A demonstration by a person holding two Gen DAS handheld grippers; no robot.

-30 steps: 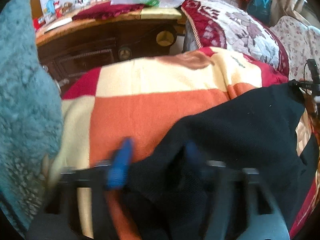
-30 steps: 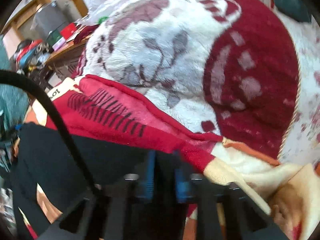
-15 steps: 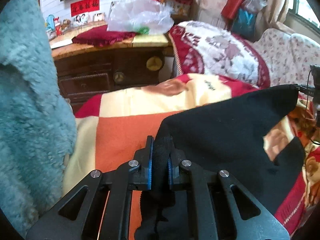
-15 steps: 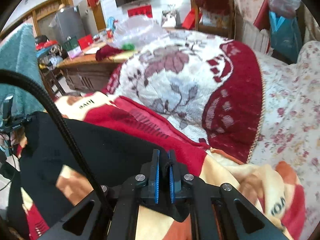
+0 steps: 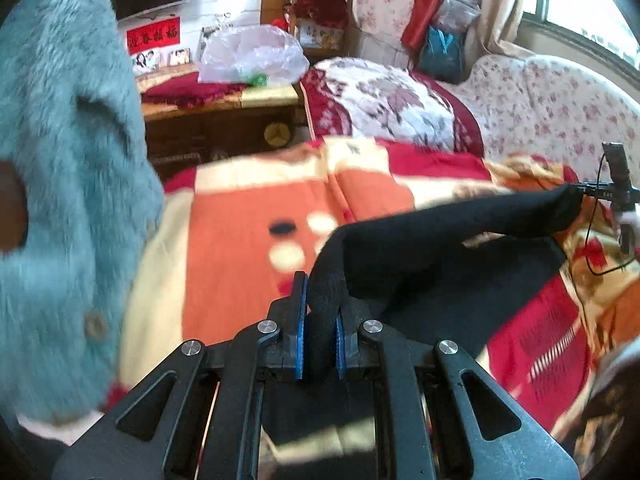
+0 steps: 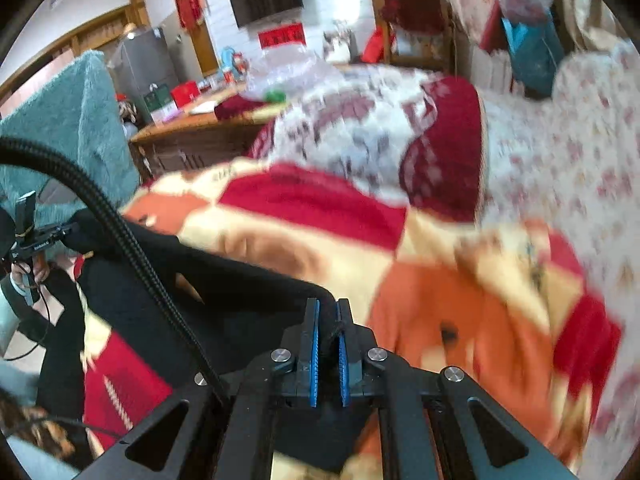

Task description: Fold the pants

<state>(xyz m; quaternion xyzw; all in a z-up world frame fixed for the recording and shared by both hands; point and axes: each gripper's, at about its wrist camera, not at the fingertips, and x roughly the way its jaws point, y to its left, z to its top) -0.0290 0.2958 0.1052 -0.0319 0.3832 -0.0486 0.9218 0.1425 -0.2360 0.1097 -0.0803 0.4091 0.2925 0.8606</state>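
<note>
Orange-red blanket (image 5: 248, 216) covers the bed, black pants (image 5: 440, 240) stretched above it between both tools. Left gripper (image 5: 319, 320) pinches one pants edge, right gripper (image 6: 327, 344) clamped on the other edge.

Pants (image 5: 460, 236) showing plain black, no pattern. Left gripper (image 5: 319, 312) and right gripper (image 6: 327, 332) both showing black frames with blue finger pads (image 5: 301, 320). Blanket (image 5: 240, 248) under the pants showing blocks of orange, cream and red, with cream and black spots on the orange. Quilt (image 5: 392, 100) behind showing white with mauve leaf print and a dark red border. Fuzzy sleeve (image 5: 72, 160) showing teal. Sofa cover (image 5: 560, 96) showing white with small pink flowers. Cabinet (image 5: 216, 132) showing dark brown wood. Plastic bag (image 5: 252, 54) showing translucent white
</note>
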